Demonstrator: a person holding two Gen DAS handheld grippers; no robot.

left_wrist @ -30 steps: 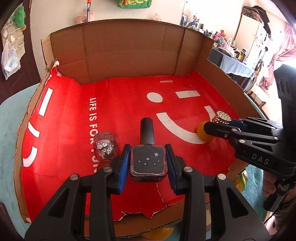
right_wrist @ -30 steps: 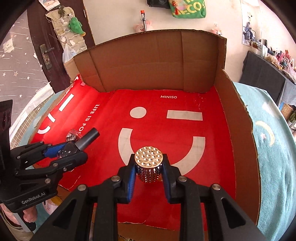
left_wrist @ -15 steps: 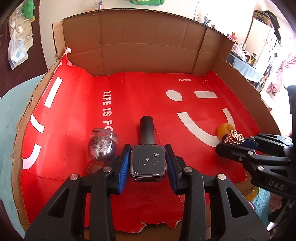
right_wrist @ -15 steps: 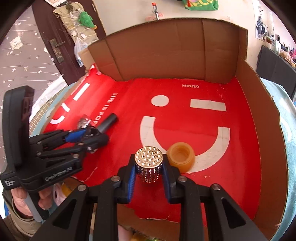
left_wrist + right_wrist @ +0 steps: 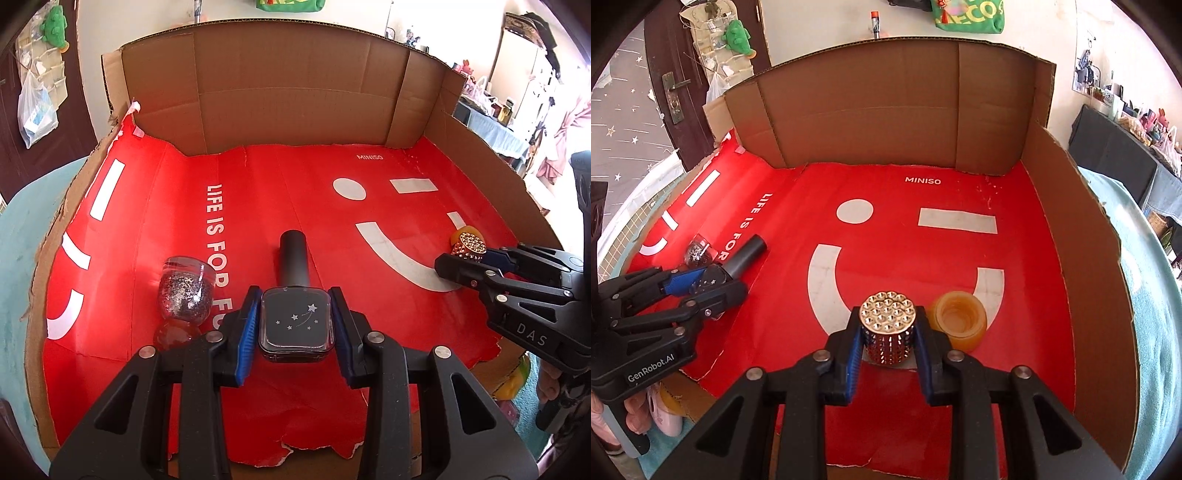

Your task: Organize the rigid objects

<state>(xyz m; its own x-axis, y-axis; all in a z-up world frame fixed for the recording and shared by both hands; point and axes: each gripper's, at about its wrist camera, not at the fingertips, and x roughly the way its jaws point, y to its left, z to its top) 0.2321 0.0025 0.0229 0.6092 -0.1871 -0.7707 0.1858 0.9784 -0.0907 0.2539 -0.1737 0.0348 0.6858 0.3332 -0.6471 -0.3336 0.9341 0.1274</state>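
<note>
A home: plush toy (image 5: 738, 34) hanging by a door (image 5: 670, 96), cluttered shelves (image 5: 1137, 122).

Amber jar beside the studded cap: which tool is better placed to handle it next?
Probably the right tool: the amber jar sits just beside it, though it's shut on the studded cap. The left tool holds the dark bottle across the box.

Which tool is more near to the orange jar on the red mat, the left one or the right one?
Right. The right tool holds a studded cap just beside the orange jar, on its left. The left tool, holding a dark bottle, is far across the mat beside a glitter jar.
</note>
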